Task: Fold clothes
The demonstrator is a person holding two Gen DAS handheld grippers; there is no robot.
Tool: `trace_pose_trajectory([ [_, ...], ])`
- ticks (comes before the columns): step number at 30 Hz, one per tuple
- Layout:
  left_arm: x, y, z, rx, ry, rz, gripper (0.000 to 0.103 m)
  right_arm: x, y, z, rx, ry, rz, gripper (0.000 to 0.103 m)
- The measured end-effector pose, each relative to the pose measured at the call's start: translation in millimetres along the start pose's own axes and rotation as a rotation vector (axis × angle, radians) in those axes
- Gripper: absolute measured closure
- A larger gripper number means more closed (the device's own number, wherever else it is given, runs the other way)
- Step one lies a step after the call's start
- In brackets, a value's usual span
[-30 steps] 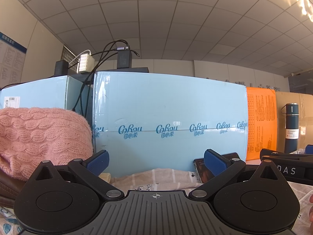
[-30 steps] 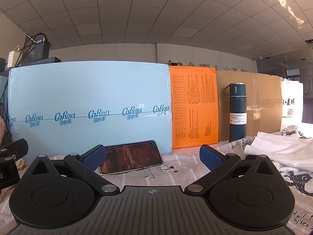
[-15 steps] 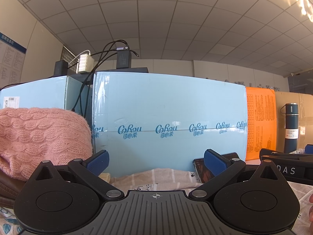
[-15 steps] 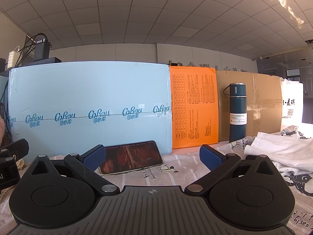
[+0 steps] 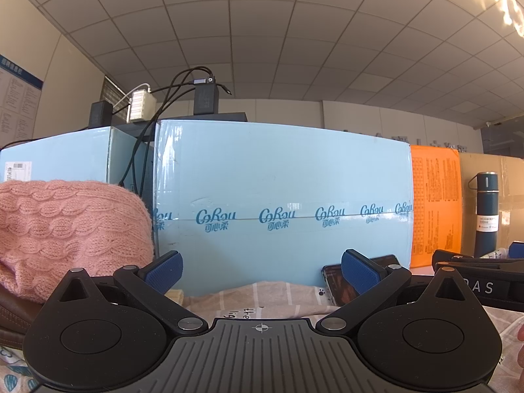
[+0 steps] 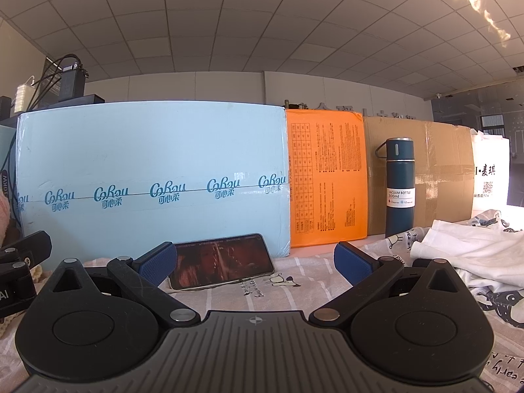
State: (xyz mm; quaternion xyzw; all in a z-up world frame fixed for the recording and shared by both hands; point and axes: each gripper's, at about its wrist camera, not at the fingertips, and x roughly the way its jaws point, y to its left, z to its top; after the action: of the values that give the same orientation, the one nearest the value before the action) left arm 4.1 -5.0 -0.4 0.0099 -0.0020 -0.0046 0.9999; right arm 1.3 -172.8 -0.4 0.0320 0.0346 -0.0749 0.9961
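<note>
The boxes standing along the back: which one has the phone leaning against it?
The light blue box printed with the repeated logo; the phone leans on its lower front. The orange box and brown cardboard box have none.

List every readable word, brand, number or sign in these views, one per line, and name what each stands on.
"CoRou", repeated in a row: light blue box.
"VACUUM BOTTLE 500ml": label of the dark blue flask.
"麦琪", beside a QR code: white bag.
"10KW": strip at the right view's left edge.
"the": printed table cloth.
"AS": right gripper body, partly hidden.
Too small to read: orange box print, wall poster, barcode sticker.
</note>
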Motion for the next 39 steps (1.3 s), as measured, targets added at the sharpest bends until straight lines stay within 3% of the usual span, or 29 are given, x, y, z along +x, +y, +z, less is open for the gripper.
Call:
trace_pose_trajectory([
  [8,-1.9,0.8,-0.3,-0.01,-0.007,-0.008,0.0,-0.7,1.2,0.2,-0.01,0.004,0.016,0.0],
  [17,-1.7,0.1,-0.2,-0.006,0.02,-0.135,0.0,-6.4,-9.0,2.4,0.039,0.016,0.002,0.0],
  [26,-17.7,-8.3,4.0,0.034,-0.065,-0.176,0.0,-27.4,-68.6,15.7,0.051,0.083,-0.003,0.0],
  [29,-26.2,-30.3,11.3,0.123,-0.097,-0.242,0.0,-31.1,-97.2,19.7,0.036,0.094,-0.022,0.0],
  [33,-25.0,-61.9,35.9,0.131,-0.108,-0.345,0.0,-19.1,-146.6,23.3,0.003,0.111,-0.076,0.0],
  [36,-13.0,-80.9,65.6,0.085,-0.103,-0.418,0.0,-4.1,-181.5,22.3,-0.017,0.143,-0.117,0.0],
  [39,12.0,-92.9,98.0,-0.036,-0.008,-0.532,0.0,9.5,-213.5,19.9,-0.031,0.174,-0.167,0.0],
])
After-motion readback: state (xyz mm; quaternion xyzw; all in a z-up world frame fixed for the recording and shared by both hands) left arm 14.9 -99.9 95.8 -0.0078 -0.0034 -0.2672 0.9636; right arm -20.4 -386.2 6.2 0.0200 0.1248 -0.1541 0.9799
